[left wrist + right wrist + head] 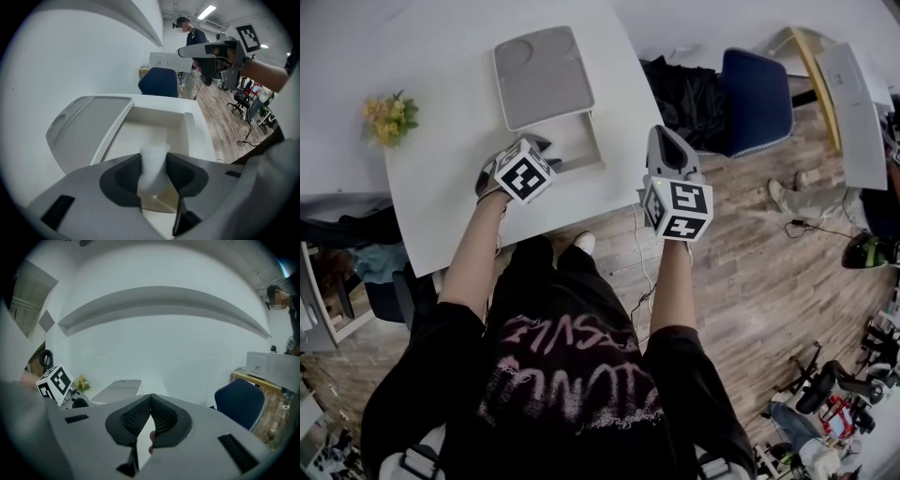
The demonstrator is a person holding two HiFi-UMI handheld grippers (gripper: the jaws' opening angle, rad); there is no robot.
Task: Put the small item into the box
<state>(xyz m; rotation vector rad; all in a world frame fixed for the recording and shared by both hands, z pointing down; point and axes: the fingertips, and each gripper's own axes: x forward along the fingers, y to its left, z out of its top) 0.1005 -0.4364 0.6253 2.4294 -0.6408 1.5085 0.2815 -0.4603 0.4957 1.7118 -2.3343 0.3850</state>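
Pinching the small white item [153,165] between its pads, the left gripper [538,150] is hovering at the near edge of the open box [577,137]. Only the left gripper view is showing that item. Past the surface's [441,192] right edge, the right gripper [150,398] is hanging over open wooden floor [750,244], with its jaws pressing together on nothing.

Your small item [153,164] is frosty white between black, ribbed fingers [125,174]. The box [154,126] is cream-white with a grey lid [89,133], on a white counter [441,216]. The left cube [523,173] is white with black squares. The flowers [389,117] are yellow, the chair [757,98] is blue, and the floor [769,272] is brown planks.
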